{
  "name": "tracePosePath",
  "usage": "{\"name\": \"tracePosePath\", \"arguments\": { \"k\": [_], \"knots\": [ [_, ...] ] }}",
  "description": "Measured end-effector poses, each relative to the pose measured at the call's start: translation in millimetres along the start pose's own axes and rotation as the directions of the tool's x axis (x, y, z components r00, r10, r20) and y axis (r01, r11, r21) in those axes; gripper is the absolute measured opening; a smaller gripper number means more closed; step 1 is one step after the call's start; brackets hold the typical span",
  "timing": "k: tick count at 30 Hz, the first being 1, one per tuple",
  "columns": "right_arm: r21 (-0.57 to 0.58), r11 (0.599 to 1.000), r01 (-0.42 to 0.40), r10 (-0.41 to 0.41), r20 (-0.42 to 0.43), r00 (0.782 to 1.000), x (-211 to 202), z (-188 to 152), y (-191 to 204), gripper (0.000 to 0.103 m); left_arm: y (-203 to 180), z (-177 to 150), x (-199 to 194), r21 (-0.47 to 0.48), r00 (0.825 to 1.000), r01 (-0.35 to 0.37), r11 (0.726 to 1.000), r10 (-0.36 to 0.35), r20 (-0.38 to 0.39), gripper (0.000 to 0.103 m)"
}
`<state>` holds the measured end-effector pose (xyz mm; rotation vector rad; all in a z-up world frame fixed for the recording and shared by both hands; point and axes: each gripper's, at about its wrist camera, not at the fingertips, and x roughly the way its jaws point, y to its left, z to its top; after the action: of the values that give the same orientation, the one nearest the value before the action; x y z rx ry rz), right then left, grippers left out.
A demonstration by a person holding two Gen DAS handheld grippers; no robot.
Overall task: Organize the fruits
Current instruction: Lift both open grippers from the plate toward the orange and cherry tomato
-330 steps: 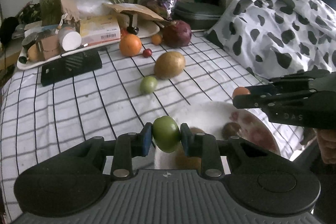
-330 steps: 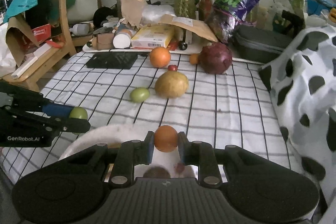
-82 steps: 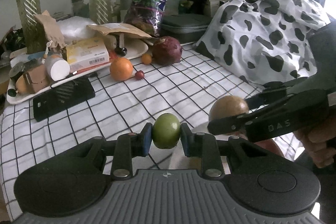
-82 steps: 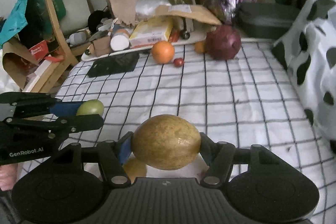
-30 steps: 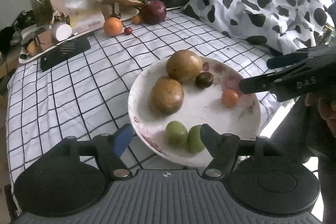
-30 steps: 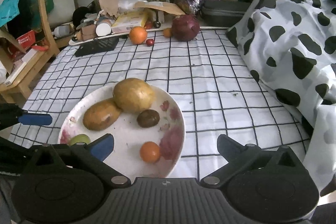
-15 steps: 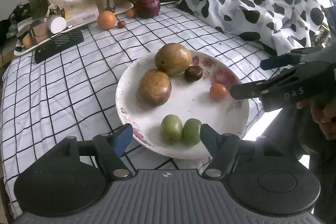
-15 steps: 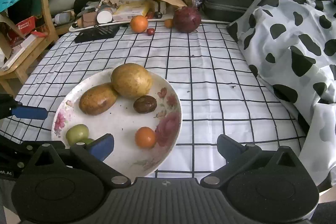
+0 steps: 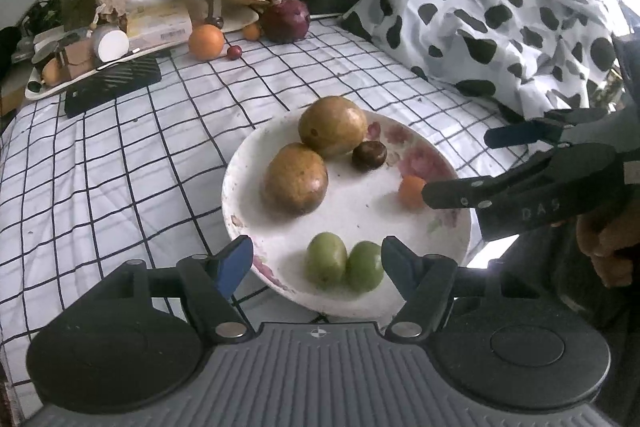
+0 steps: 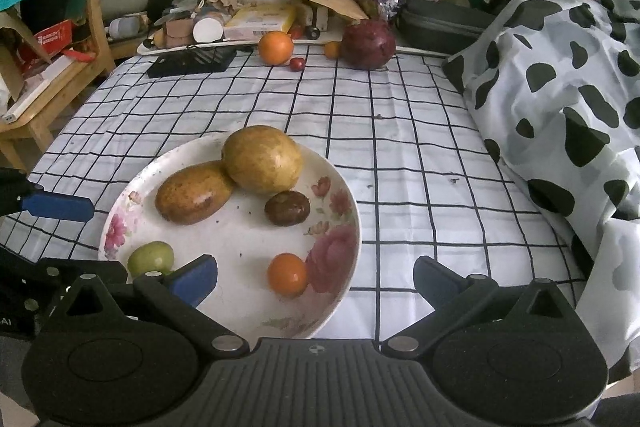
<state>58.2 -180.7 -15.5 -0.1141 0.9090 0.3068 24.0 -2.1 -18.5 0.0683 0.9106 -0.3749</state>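
A white floral plate point(image 10: 336, 203) sits on the near part of a black-and-white checked cloth point(image 10: 400, 131). On it lie six fruits: two large yellow-brown fruits point(image 10: 262, 159) touching each other at the far side, a small dark brown fruit point(image 10: 287, 207) just beside them, a small orange fruit point(image 10: 287, 274) nearer the front rim, and two green fruits point(image 9: 344, 262) side by side, touching, at the near-left rim.

Left gripper point(image 9: 316, 259) — jaws spread, nothing between the pads; the two green fruits show in the gap, lying on the plate below. Right gripper point(image 10: 314, 277) — jaws spread wide, nothing pinched; the small orange fruit lies on the plate beneath the gap. A hand point(image 9: 608, 247) grips the right tool's handle at the frame edge.

Still off the plate, at the far end of the cloth: an orange point(image 10: 275, 47), a small red fruit point(image 10: 297, 63), a smaller orange fruit point(image 10: 332, 49) and a large dark red fruit point(image 10: 368, 45), grouped near one another. Behind them stands a cluttered tray point(image 10: 168, 49), a black flat object point(image 10: 192, 61) in front of it. A cow-print cover point(image 10: 560, 87) lies along the right side.
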Motion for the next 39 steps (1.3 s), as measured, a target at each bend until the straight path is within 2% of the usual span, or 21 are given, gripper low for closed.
{"name": "tracePosePath", "arguments": {
  "k": [5, 16, 22, 27, 34, 37, 38, 39],
  "knots": [
    [0.014, 1.0, 0.017, -0.017, 0.017, 1.0, 2, 4, -2, 0.103, 6, 6, 2, -0.014, 1.0, -0.011, 1.0, 0.011, 0.017, 0.069],
    [0.036, 0.996, 0.078, -0.081, 0.06, 0.995, 11, 17, -12, 0.103, 16, 25, 11, 0.024, 0.997, -0.056, 0.998, 0.054, 0.052, 0.07],
    [0.008, 0.994, 0.108, -0.109, 0.067, 0.992, 22, 26, -13, 0.103, 22, 36, 18, 0.04, 0.987, -0.133, 0.99, 0.129, 0.093, 0.07],
    [-0.01, 0.993, 0.117, -0.116, 0.073, 0.991, 31, 34, -15, 0.103, 31, 47, 24, 0.018, 0.982, -0.159, 0.987, 0.156, 0.109, 0.07],
    [0.002, 0.993, 0.116, -0.115, 0.081, 0.99, 40, 46, -22, 0.103, 50, 63, 36, -0.043, 0.971, -0.227, 0.973, 0.229, 0.071, 0.07],
    [0.002, 0.993, 0.121, -0.121, 0.086, 0.989, 43, 51, -24, 0.103, 55, 67, 39, -0.045, 0.971, -0.223, 0.974, 0.226, 0.08, 0.07],
    [0.002, 0.993, 0.122, -0.122, 0.089, 0.989, 44, 53, -25, 0.103, 55, 69, 40, -0.039, 0.97, -0.224, 0.974, 0.227, 0.086, 0.072],
    [0.002, 0.992, 0.123, -0.122, 0.09, 0.988, 46, 55, -26, 0.103, 55, 71, 42, -0.031, 0.968, -0.232, 0.972, 0.234, 0.091, 0.083]
  ]
}}
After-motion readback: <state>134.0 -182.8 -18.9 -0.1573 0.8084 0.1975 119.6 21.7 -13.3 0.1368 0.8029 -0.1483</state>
